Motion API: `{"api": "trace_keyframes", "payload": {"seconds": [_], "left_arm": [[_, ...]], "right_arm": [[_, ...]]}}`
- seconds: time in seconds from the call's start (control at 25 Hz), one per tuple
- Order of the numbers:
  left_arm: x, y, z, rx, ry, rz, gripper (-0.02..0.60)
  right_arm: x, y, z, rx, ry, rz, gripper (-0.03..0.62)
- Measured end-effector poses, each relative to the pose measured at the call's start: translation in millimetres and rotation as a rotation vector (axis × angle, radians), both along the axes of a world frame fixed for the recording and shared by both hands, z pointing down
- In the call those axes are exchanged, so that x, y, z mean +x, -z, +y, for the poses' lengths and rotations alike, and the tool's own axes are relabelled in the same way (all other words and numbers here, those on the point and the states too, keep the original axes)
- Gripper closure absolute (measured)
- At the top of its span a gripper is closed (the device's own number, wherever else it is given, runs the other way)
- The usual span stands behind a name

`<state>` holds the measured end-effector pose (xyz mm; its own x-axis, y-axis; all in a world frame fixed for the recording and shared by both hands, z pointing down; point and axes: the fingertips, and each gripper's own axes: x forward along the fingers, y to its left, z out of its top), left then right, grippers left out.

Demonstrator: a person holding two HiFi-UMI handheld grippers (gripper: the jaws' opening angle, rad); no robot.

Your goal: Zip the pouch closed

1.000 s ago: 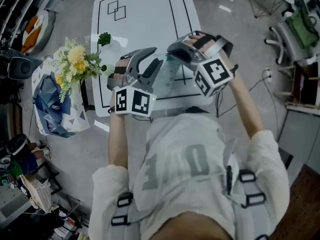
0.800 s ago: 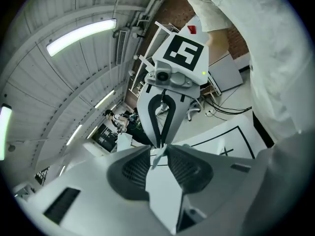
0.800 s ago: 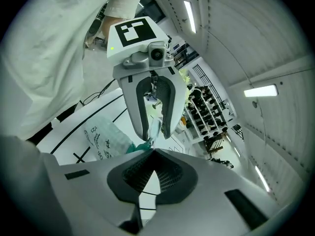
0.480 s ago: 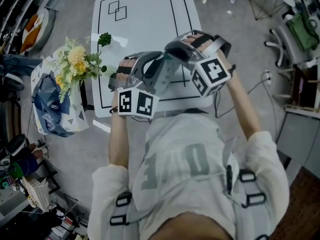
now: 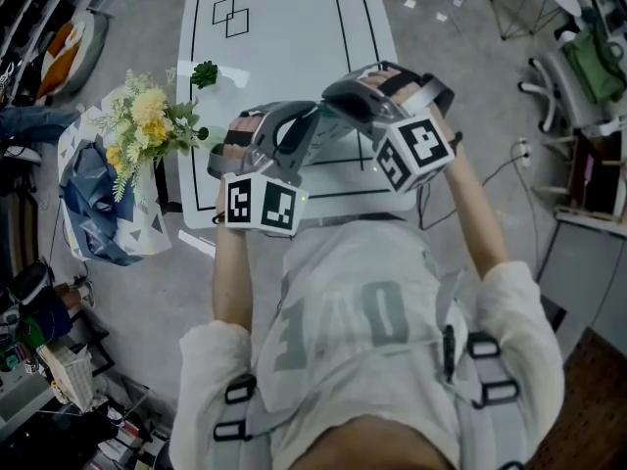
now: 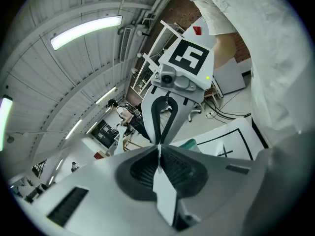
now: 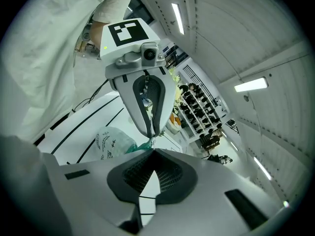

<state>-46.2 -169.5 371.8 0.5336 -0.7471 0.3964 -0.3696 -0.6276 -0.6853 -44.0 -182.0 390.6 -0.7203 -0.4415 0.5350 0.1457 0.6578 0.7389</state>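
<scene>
The left gripper (image 6: 158, 149) has just been closing, and its 2 ribbed pads (image 6: 142, 168) now meet with no gap. A thin pale sliver is pinched between them at the tips. It sits at the pouch's top edge, but I cannot tell whether it is the slider tab or the pouch wall.

The right gripper (image 7: 152, 150) has its 2 pads (image 7: 172, 173) pressed fully together. The teal zip edge (image 7: 140, 147) of the pouch (image 7: 109, 140) runs right into its fingertips, so it grips the pouch there.

The 2 grippers meet almost tip to tip, each seeing the other's closed jaws straight ahead just beyond its own fingertips. The pouch is translucent and printed. It hangs below and to the left of the right gripper's fingertips, held up off the white table (image 5: 284, 37), which lies beyond and beneath both sets of fingers. In the left gripper view, a teal patch of it shows just to the right of the fingertips.

In the head view the left hand (image 5: 240, 140) reaches forward from the torso, its gripper aimed ahead and a little down, with the marker cube (image 5: 260, 204) nearest the body. The right hand (image 5: 392, 81) is held further out, its gripper angled across towards the left one and tipped downward.
</scene>
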Motion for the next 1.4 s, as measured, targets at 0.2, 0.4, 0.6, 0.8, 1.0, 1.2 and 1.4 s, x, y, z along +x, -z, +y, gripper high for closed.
{"api": "trace_keyframes", "payload": {"seconds": [0.2,0.4,0.6,0.8,1.0,1.2,1.4], "left_arm": [[-10.8,3.0,-1.0,0.014,0.026,-0.008,0.563],[-39.1,18.5,-8.1,0.045,0.102,0.024,0.563],[-58.4,29.2,-5.6,0.071,0.154,0.028,0.563],[-75.0,34.6,-2.4,0.083,0.201,0.026,0.563],[-74.1,30.9,1.2,0.075,0.201,0.015,0.563],[-72.4,26.3,2.0,0.060,0.203,0.021,0.563],[-75.9,23.9,1.0,0.055,0.208,0.028,0.563]], "right_arm": [[-3.6,-4.6,-1.8,0.001,-0.020,0.000,0.588],[10.3,-19.8,-9.8,0.011,-0.071,0.042,0.588],[32.6,-35.0,-13.7,-0.013,-0.124,0.069,0.588],[52.0,-48.0,-15.4,-0.021,-0.162,0.098,0.588],[57.1,-49.7,-13.6,-0.027,-0.180,0.086,0.588],[60.3,-53.5,-14.1,-0.038,-0.193,0.079,0.588],[57.4,-55.6,-15.6,-0.039,-0.193,0.081,0.588]]}}
